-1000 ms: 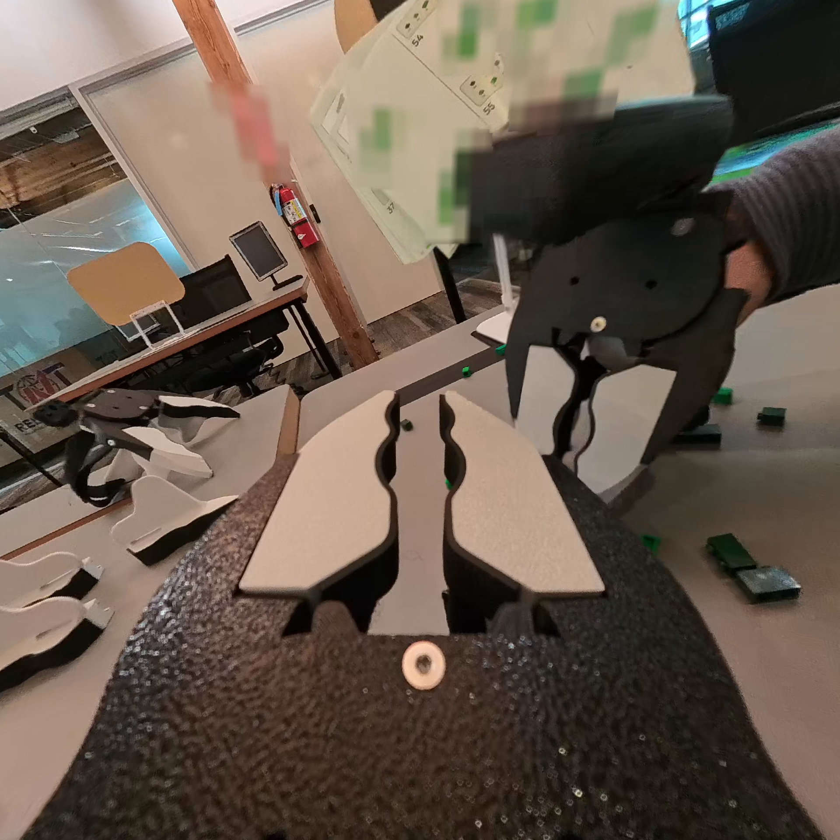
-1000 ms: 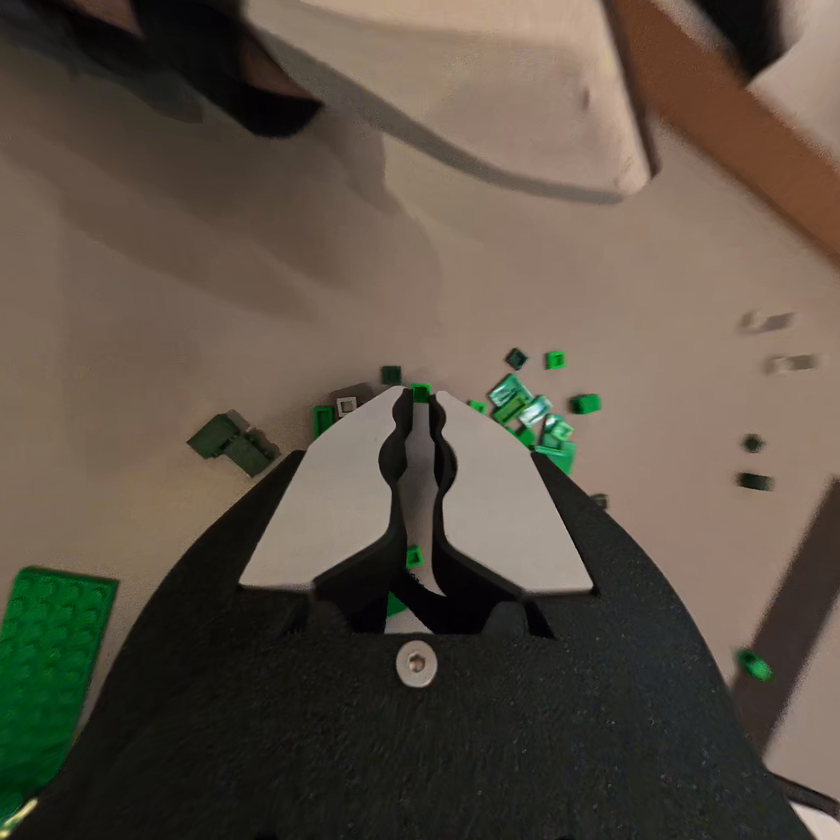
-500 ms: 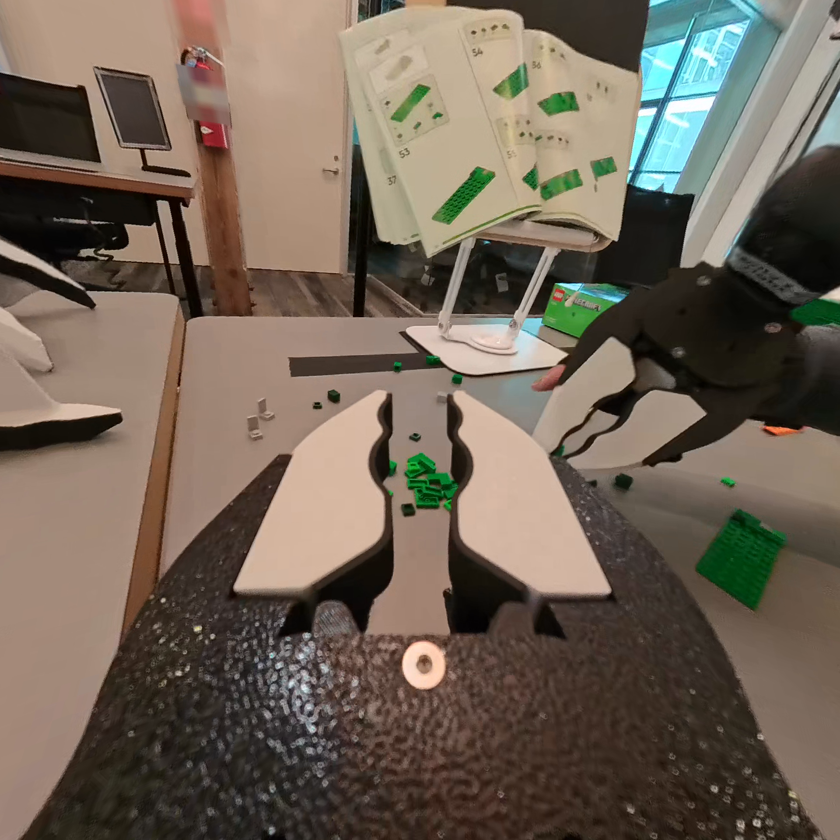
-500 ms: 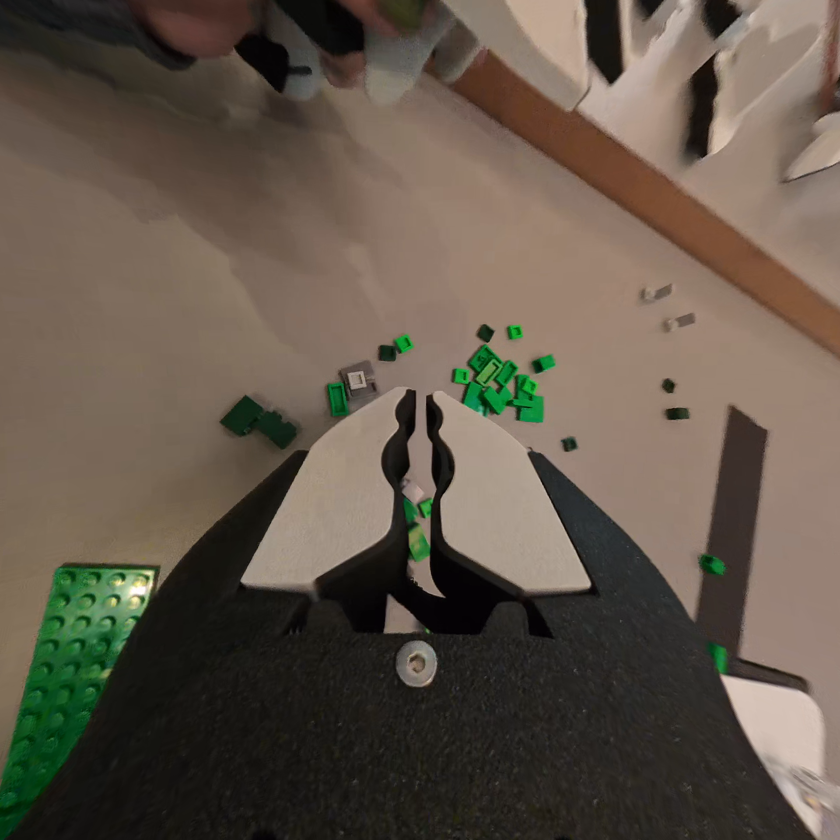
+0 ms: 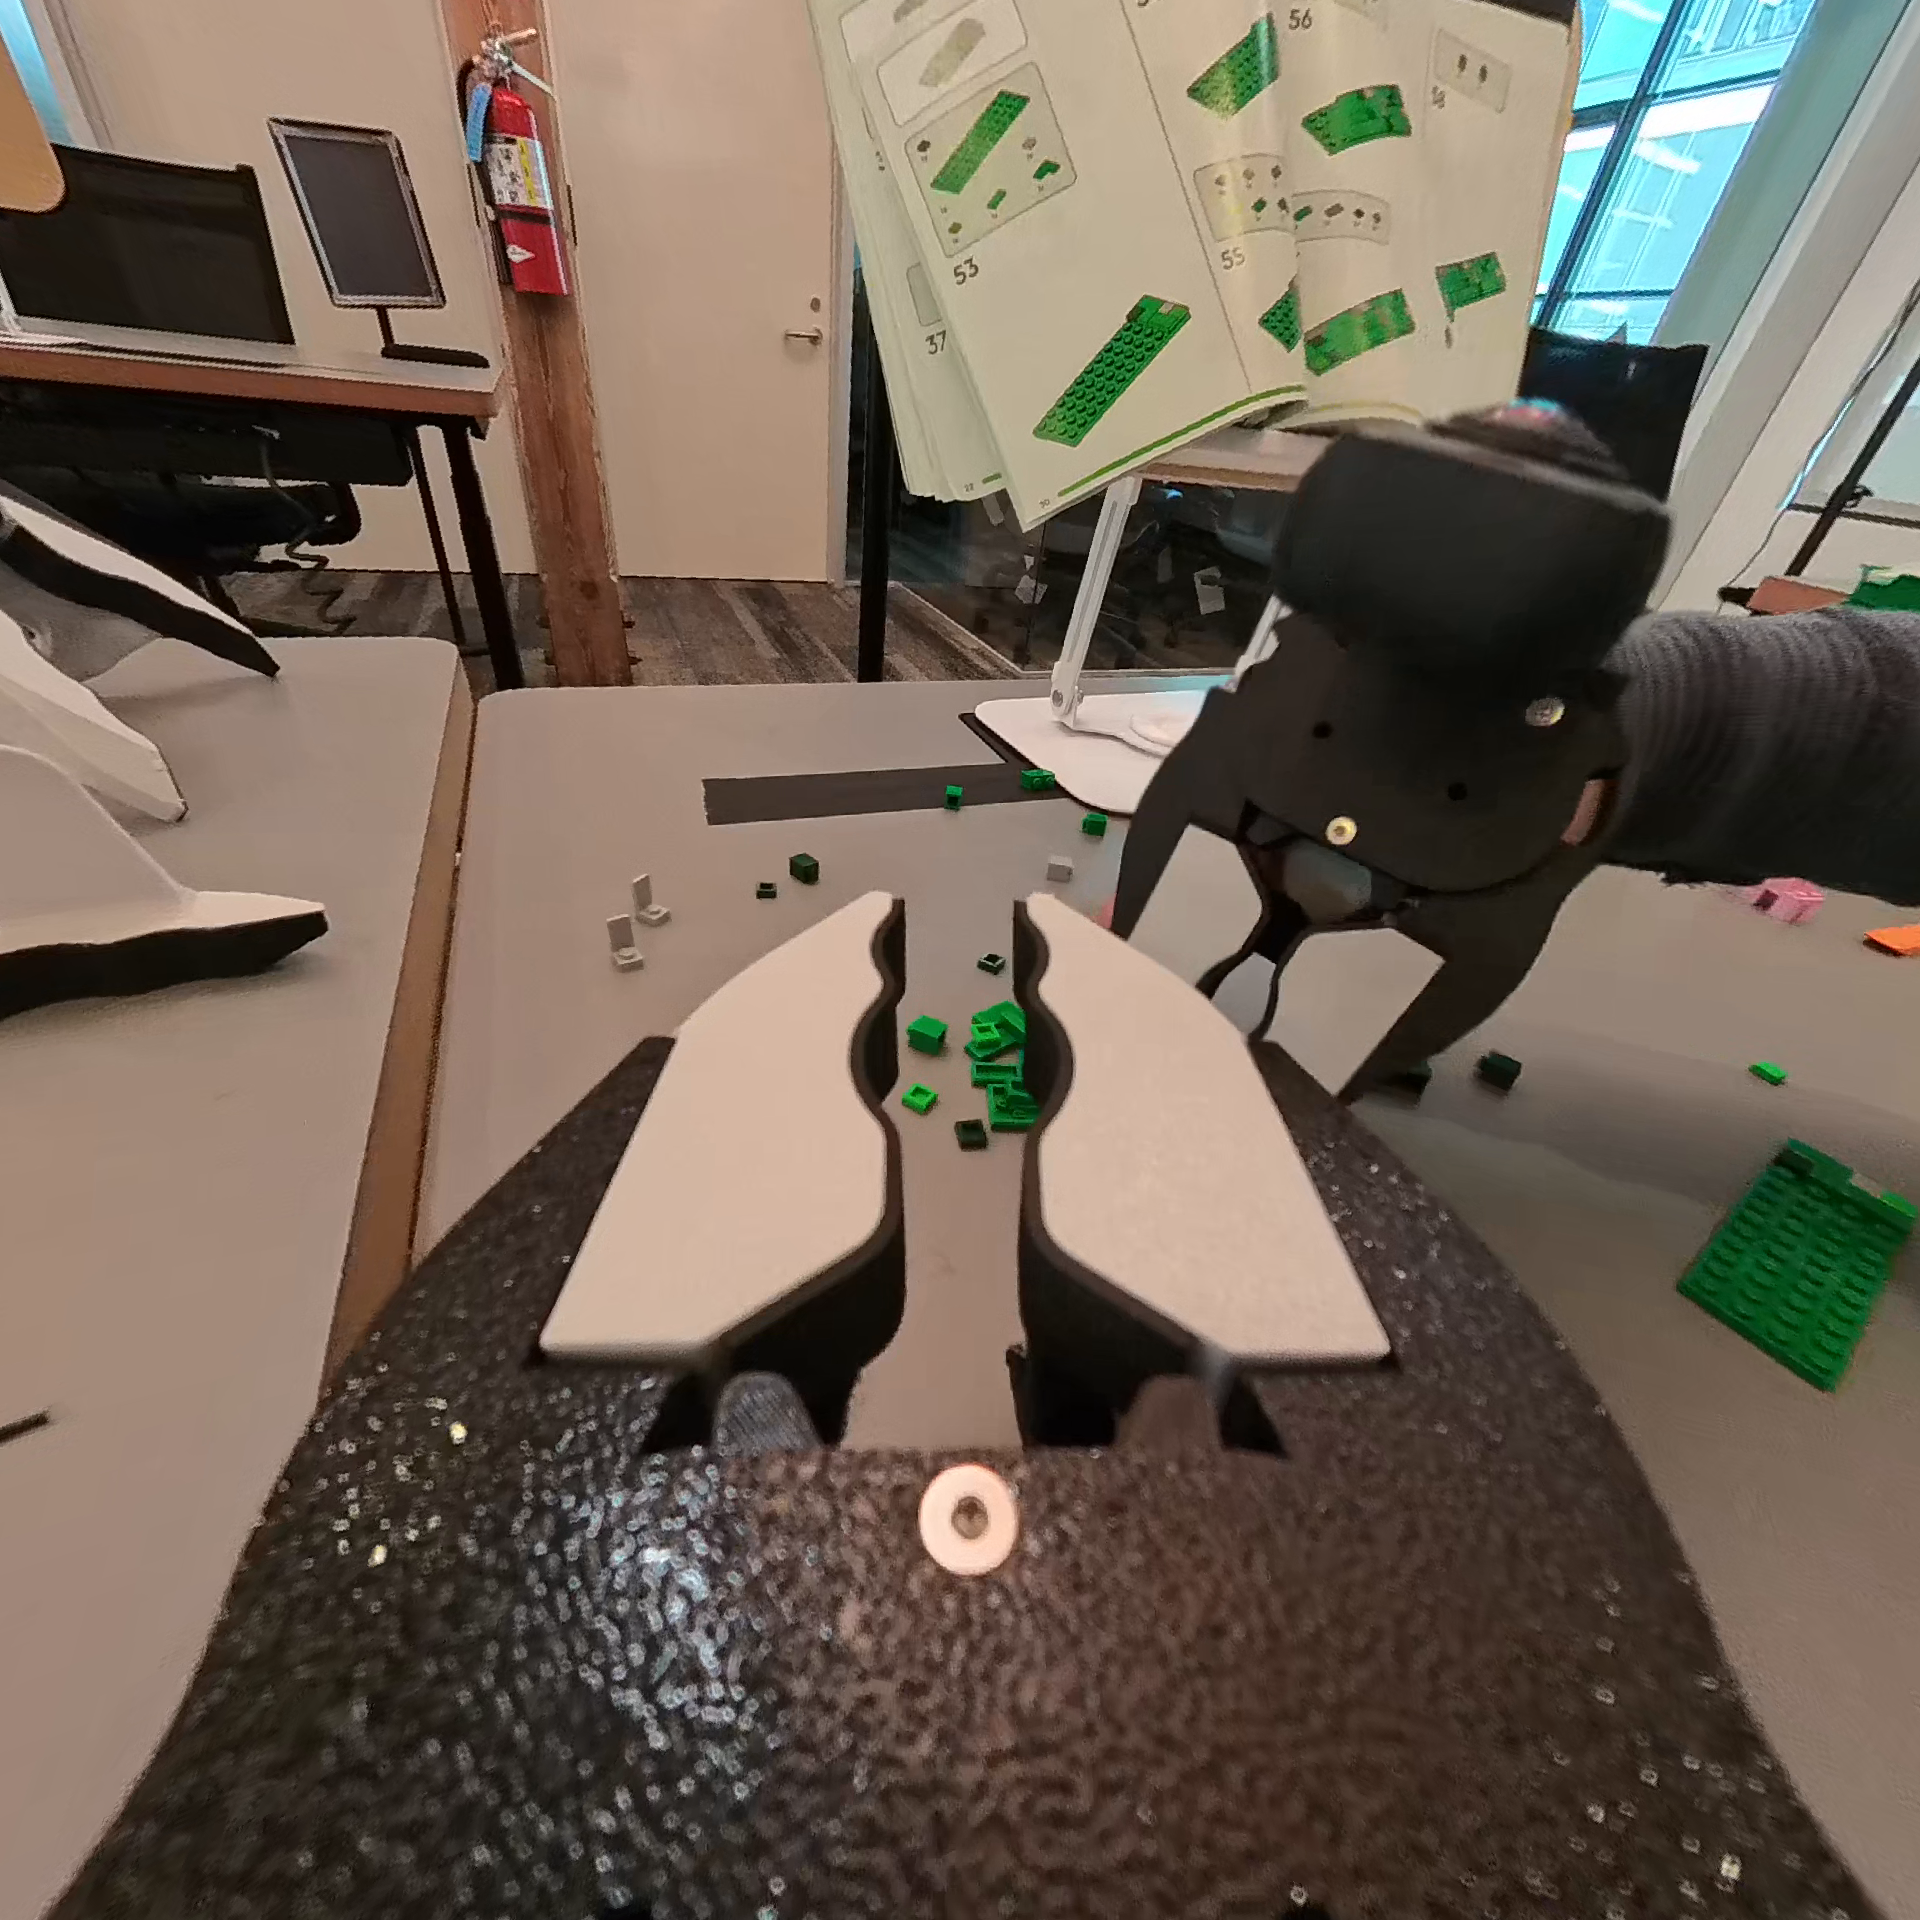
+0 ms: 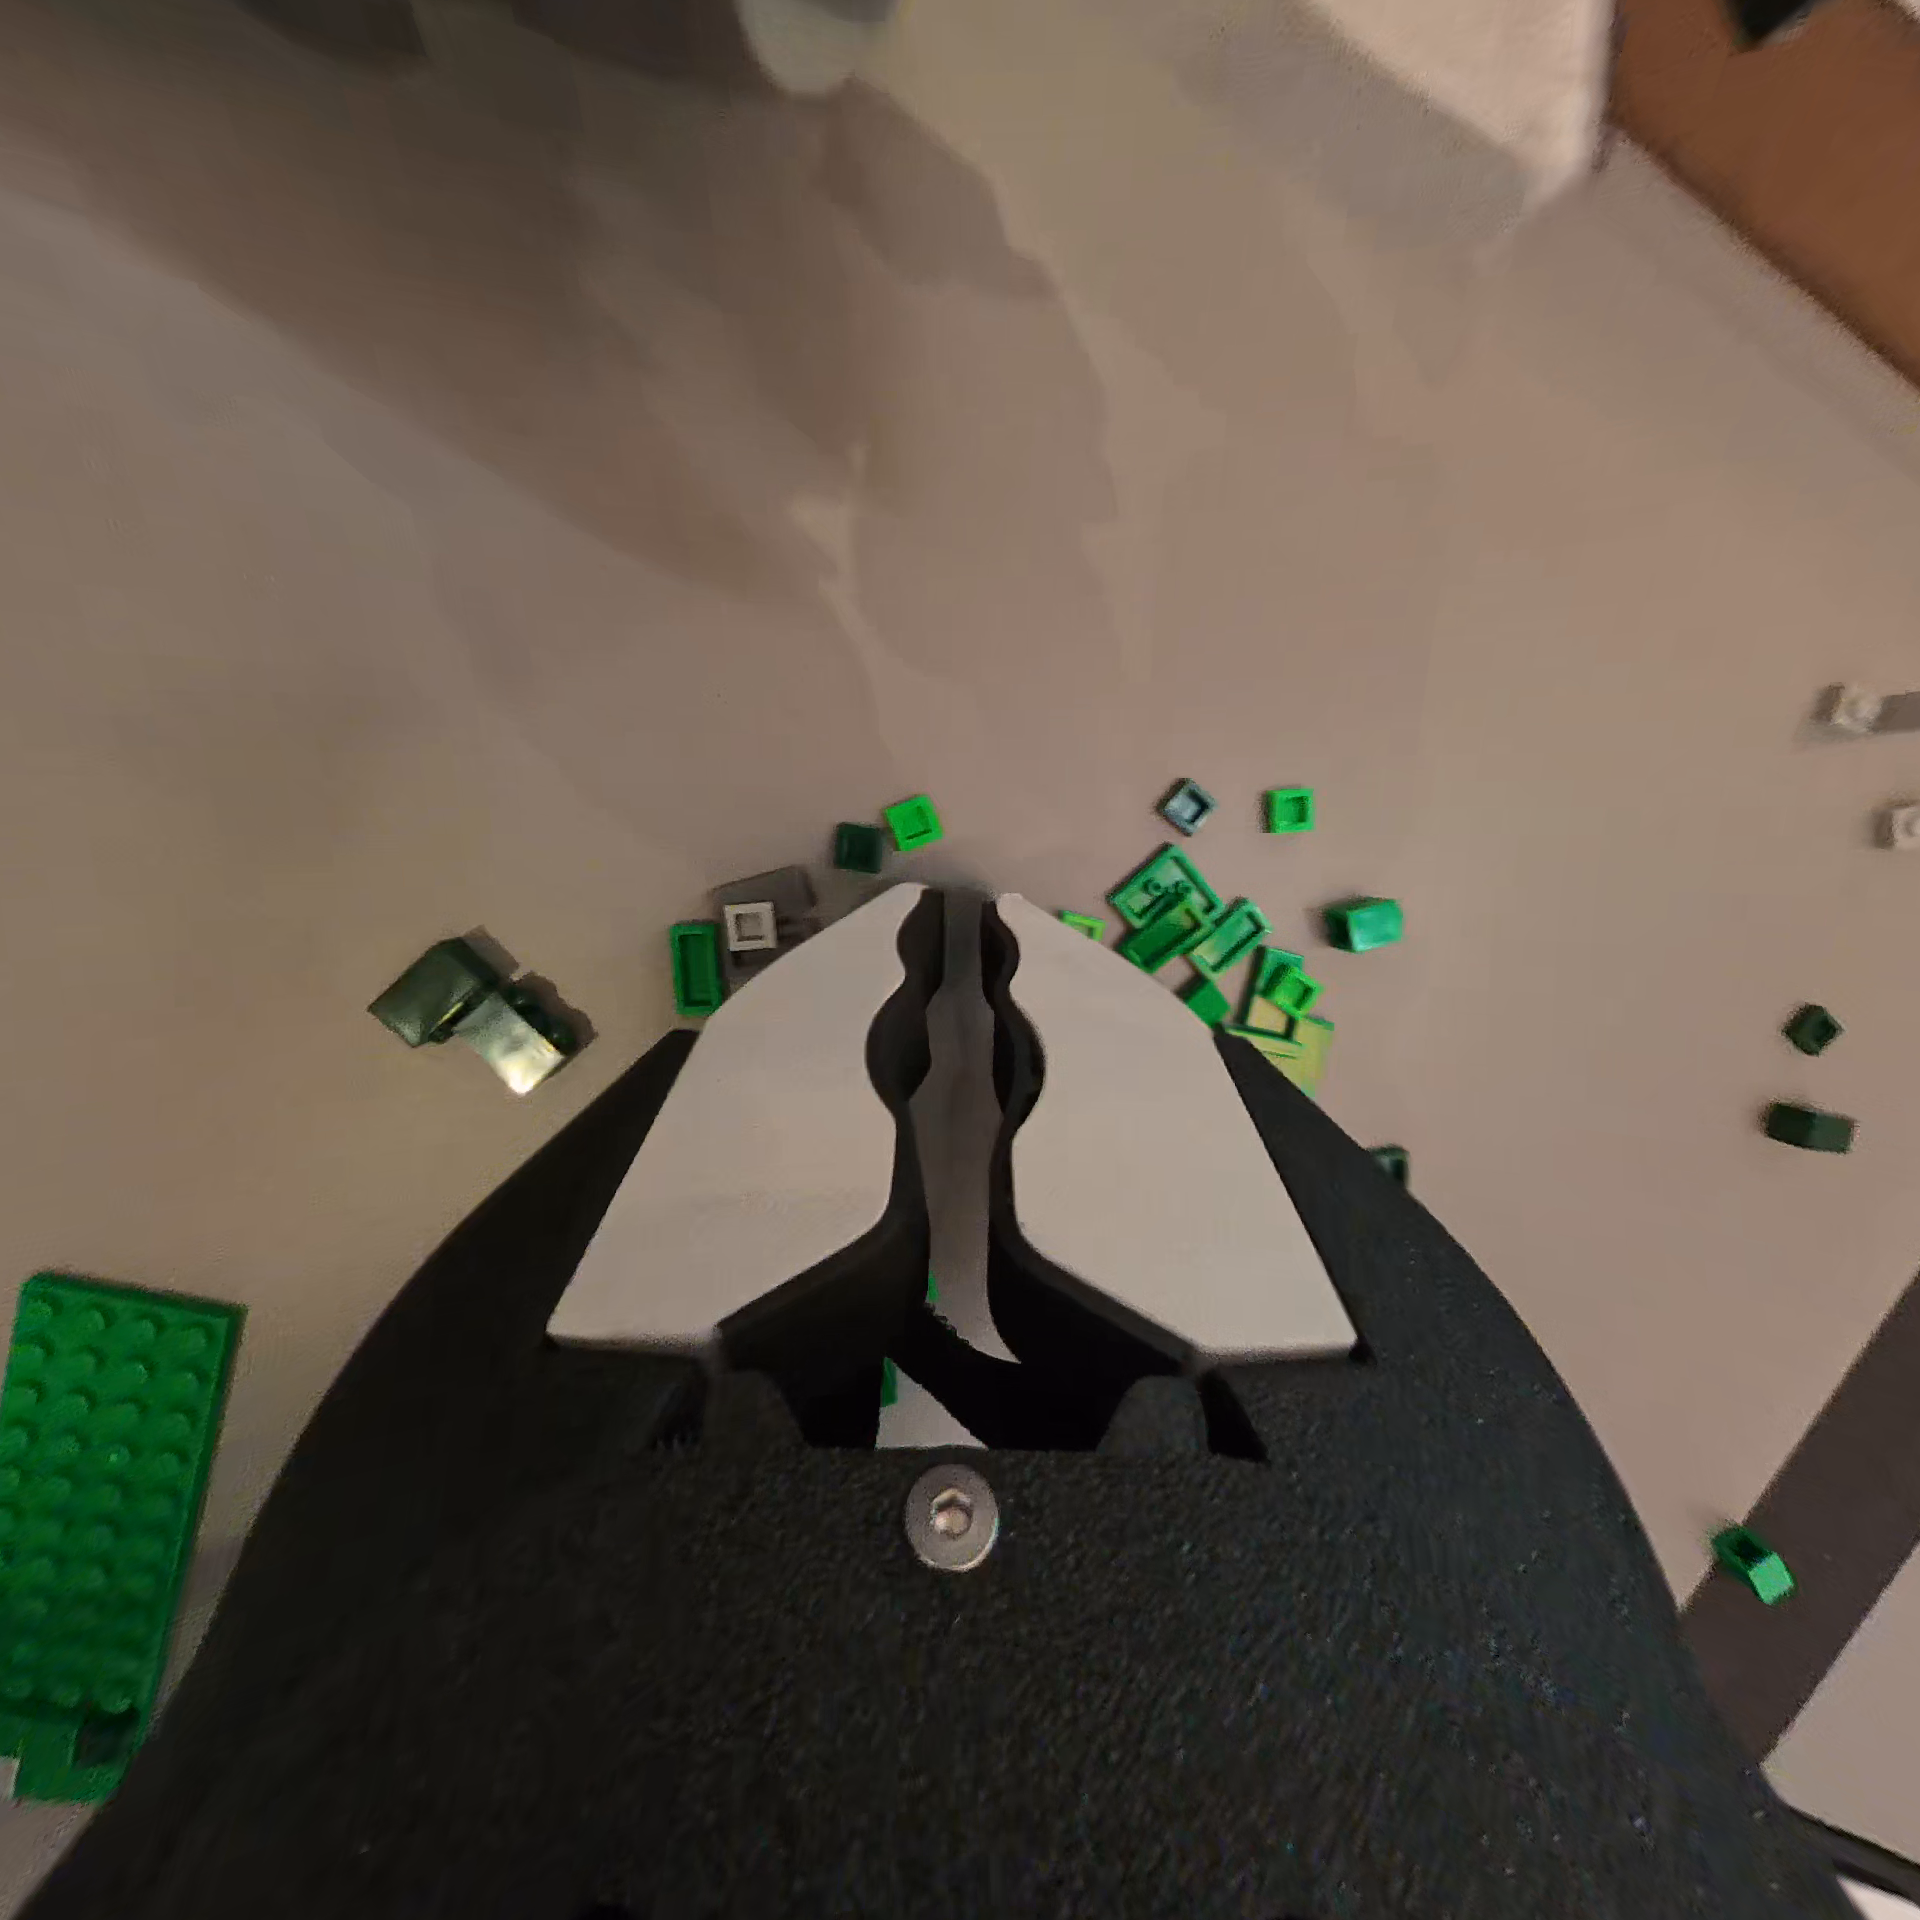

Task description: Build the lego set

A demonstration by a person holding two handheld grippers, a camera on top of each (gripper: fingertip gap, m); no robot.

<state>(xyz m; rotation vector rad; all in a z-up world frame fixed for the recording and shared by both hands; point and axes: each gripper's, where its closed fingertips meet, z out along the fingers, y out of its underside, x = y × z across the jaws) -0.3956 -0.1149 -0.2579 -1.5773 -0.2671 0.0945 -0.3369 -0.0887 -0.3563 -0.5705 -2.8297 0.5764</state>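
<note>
While both tools gape empty, left tool wider, right tool nears green bricks.

Two grippers, one large green plate, two small grey pieces, one open booklet, many small green pieces.

An office workroom: beyond the left hand-held gripper a grey counter strewn with small green bricks, an instruction booklet on a stand, a desk with a monitor to its left, a fire extinguisher on a wooden post, large windows far right.
</note>
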